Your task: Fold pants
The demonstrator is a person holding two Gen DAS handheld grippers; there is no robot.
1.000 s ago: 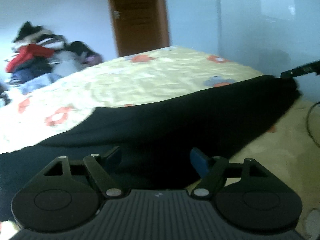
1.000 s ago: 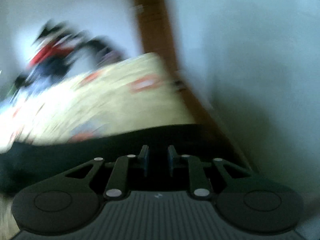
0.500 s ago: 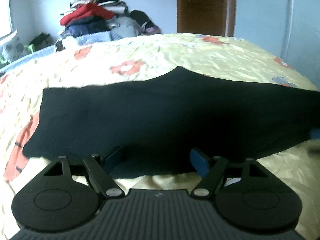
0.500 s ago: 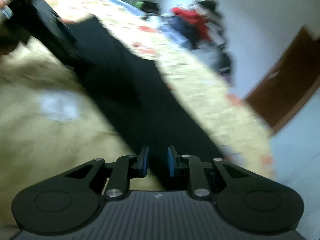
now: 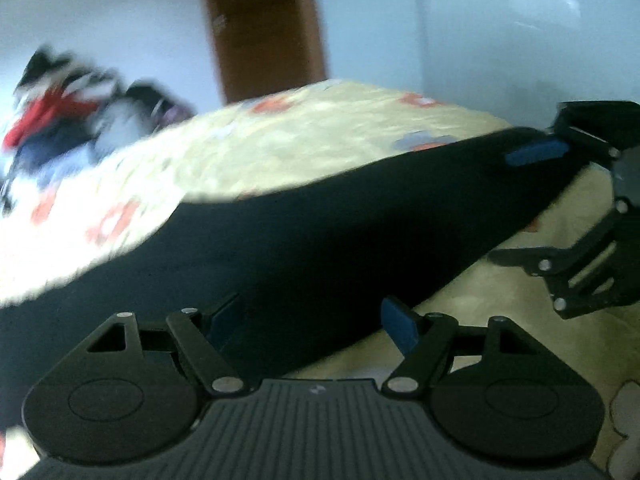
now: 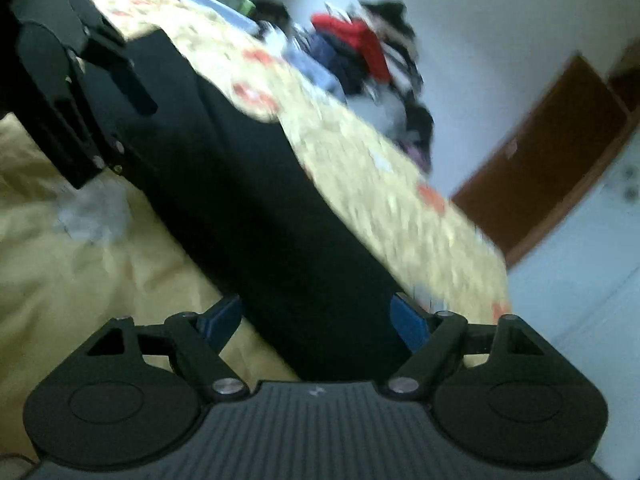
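Black pants [image 5: 320,240] lie stretched flat across a yellow flowered bed [image 5: 300,140]. My left gripper [image 5: 312,320] is open low over their near edge, nothing pressed between its blue pads. Over the far leg end at the right of this view sits my right gripper [image 5: 524,204], jaws spread. In the right wrist view the pants [image 6: 260,208] run from the bottom middle up to the left. There my right gripper [image 6: 316,322] is opening; the leg end lies between its pads, which do not press it. My left gripper [image 6: 132,138] shows at the upper left.
A pile of clothes [image 5: 60,112] sits on the far side of the bed [image 6: 80,280], seen again as a clothes pile [image 6: 360,48] in the right wrist view. A brown door [image 5: 264,28] and pale walls stand behind it.
My right gripper's jaws, shut in both earlier frames, now stand wide around the leg end. The left wrist view swung across the pants and back; the right gripper now reaches further into it.
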